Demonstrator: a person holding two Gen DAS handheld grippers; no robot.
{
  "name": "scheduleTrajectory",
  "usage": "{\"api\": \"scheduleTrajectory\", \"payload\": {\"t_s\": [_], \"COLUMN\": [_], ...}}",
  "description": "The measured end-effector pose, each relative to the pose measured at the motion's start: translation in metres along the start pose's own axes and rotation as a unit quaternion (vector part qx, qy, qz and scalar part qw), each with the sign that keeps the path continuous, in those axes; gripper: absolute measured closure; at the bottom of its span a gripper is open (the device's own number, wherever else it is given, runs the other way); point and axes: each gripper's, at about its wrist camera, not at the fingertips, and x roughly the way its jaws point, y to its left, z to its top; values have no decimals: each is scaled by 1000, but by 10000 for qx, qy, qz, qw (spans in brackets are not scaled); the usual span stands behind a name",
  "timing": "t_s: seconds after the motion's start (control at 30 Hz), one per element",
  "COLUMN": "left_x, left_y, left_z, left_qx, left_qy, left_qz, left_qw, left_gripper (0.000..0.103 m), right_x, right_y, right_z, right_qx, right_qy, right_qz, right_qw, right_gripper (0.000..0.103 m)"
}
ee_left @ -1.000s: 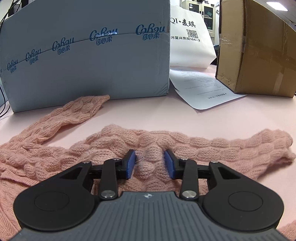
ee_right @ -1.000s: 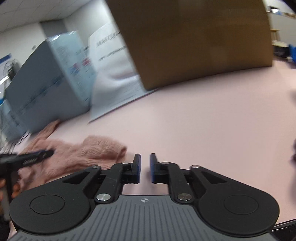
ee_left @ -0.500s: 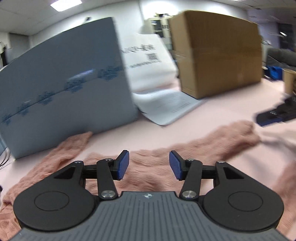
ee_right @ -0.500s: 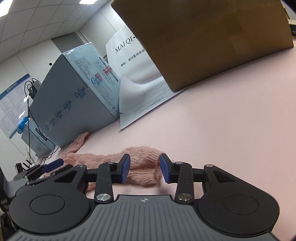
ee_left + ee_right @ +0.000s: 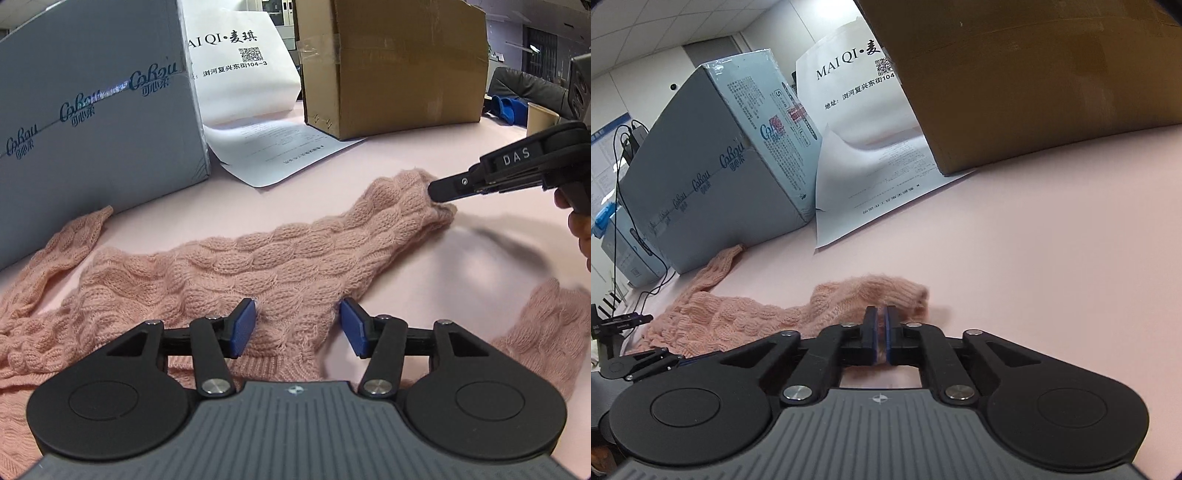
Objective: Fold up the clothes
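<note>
A pink cable-knit sweater (image 5: 236,266) lies spread on the pink table (image 5: 424,147). My left gripper (image 5: 297,323) is open, its blue pads either side of a fold near the sweater's ribbed hem. My right gripper (image 5: 881,332) is shut on the end of a sleeve (image 5: 879,290); it also shows in the left wrist view (image 5: 437,194), pinching the sleeve cuff (image 5: 417,188) at the right. The other sleeve (image 5: 70,236) stretches left toward the grey box. The left gripper shows at the left edge of the right wrist view (image 5: 639,363).
A grey-blue Cobou carton (image 5: 92,110) stands at the back left, a white bag (image 5: 240,62) and printed sheet (image 5: 280,147) in the middle, a brown cardboard box (image 5: 391,70) at the back right. Cables (image 5: 617,177) hang left of the carton.
My left gripper let go of the sweater and opened wide. My right gripper moved onto the sleeve end, opened, then shut on it.
</note>
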Motion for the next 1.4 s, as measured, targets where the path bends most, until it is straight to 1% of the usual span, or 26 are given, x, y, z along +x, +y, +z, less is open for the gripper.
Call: {"api": "scheduleTrajectory", "payload": {"t_s": [0.1,0.17,0.2,0.27,0.3,0.33,0.4,0.43,0.47,0.5,0.57,0.6,0.63,0.7,0.77,0.8,0.83,0.87,1.07,1.1,1.17,1.2,1.23,1.27,1.3,1.4], "left_x": [1,2,3,3,3,3,3,3,4,4,4,4,5,5,5,5,5,5,4,4,4,4,4,4,4,4], "left_y": [2,4,5,7,7,6,6,5,5,5,7,7,7,7,6,6,6,6,5,5,5,5,5,5,5,6], "left_z": [2,3,3,3,3,3,3,3,2,2,2,2,2,2,2,2,2,2,2,2,1,1,1,1,1,1], "left_qx": [-47,-83,-128,-178,-179,-179,-175,-167,-168,-178,-209,-219,-221,-215,-206,-207,-210,-210,-183,-179,-171,-165,-158,-153,-151,-165], "left_qy": [22,38,54,70,69,68,64,59,58,60,70,73,75,73,70,69,69,69,60,59,56,54,52,51,51,60], "left_qz": [26,76,109,113,125,137,168,195,211,221,222,222,224,232,240,240,240,242,268,270,278,283,288,291,292,281], "left_qw": [10000,9999,9998,9998,9997,9997,9997,9997,9996,9996,9995,9995,9995,9995,9995,9995,9995,9995,9995,9995,9995,9994,9994,9994,9994,9994], "left_gripper": [49,39,38,36,36,36,35,33,32,32,30,29,29,29,29,28,28,28,28,28,27,27,27,27,27,27], "right_x": [-14,-26,-30,-33,-31,-28,-19,-14,-9,-7,0,4,8,14,16,16,17,17,20,21,22,23,22,21,20,9], "right_y": [-8,-16,-20,-29,-31,-33,-30,-25,-19,-16,-9,-8,-9,-12,-14,-14,-14,-14,-9,-5,3,8,10,10,11,4], "right_z": [-1,-2,-2,-2,-2,-1,1,4,7,8,8,7,6,3,2,2,2,2,0,-1,-5,-7,-8,-8,-9,-7], "right_qx": [124,232,298,480,580,668,734,665,524,424,276,269,314,406,434,415,397,372,29,-130,-484,-687,-735,-709,-682,-454], "right_qy": [-264,-403,-429,-451,-448,-437,-431,-450,-458,-460,-337,-225,-72,162,180,159,139,117,118,119,116,111,94,70,47,-105], "right_qz": [-105,-71,-37,43,108,182,172,139,134,139,148,183,232,298,291,279,267,225,106,35,-143,-251,-335,-408,-481,-572], "right_qw": [9995,9989,9986,9978,9973,9966,9962,9967,9975,9979,9989,9992,9992,9986,9985,9986,9988,9990,9999,9998,9987,9973,9967,9966,9965,9973], "right_gripper": [102,102,102,97,89,62,26,26,26,30,46,68,85,88,85,77,65,63,62,64,74,83,90,92,97,99]}}
